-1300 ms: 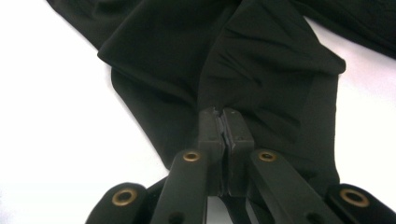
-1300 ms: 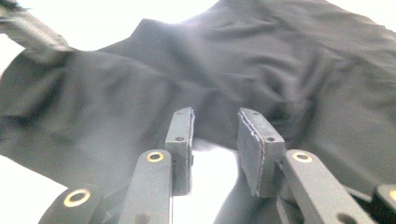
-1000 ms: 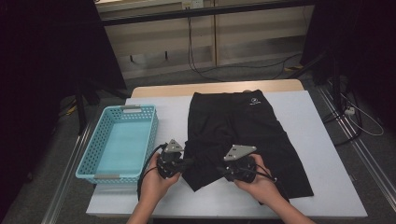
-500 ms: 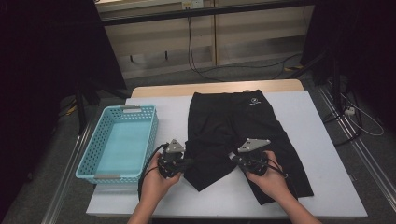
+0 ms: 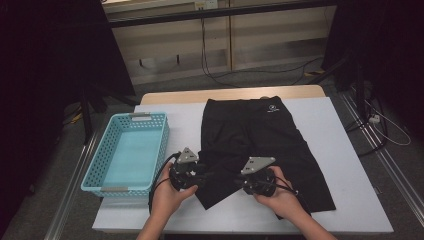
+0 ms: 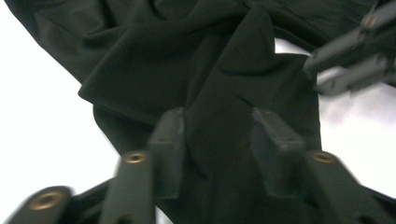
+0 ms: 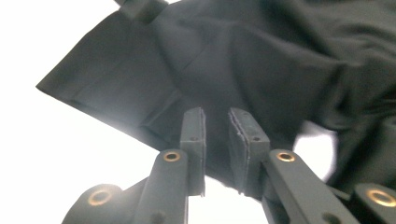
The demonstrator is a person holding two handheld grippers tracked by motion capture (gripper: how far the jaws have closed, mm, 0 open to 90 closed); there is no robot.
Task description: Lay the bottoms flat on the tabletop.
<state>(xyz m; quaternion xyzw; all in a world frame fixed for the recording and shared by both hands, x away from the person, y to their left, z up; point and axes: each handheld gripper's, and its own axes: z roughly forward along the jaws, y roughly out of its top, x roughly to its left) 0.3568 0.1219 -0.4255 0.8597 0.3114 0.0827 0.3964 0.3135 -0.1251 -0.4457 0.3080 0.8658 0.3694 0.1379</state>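
High view: black shorts point(image 5: 265, 150) look soft and limp; left gripper point(image 5: 200, 176) released, right gripper point(image 5: 239, 181) nearly clenched beside the hem, best grasp.

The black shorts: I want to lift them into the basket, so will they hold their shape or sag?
The black shorts will likely sag: the cloth already bunches in soft folds near the left gripper. They look thin and light, probably easy to lift. The smooth fabric might slip from a shallow pinch.

Each black hand-held gripper point(image 5: 199, 176) carries a grey three-cornered plate point(image 5: 188, 155) — brass rivets, trailing black cable point(image 5: 156, 182).
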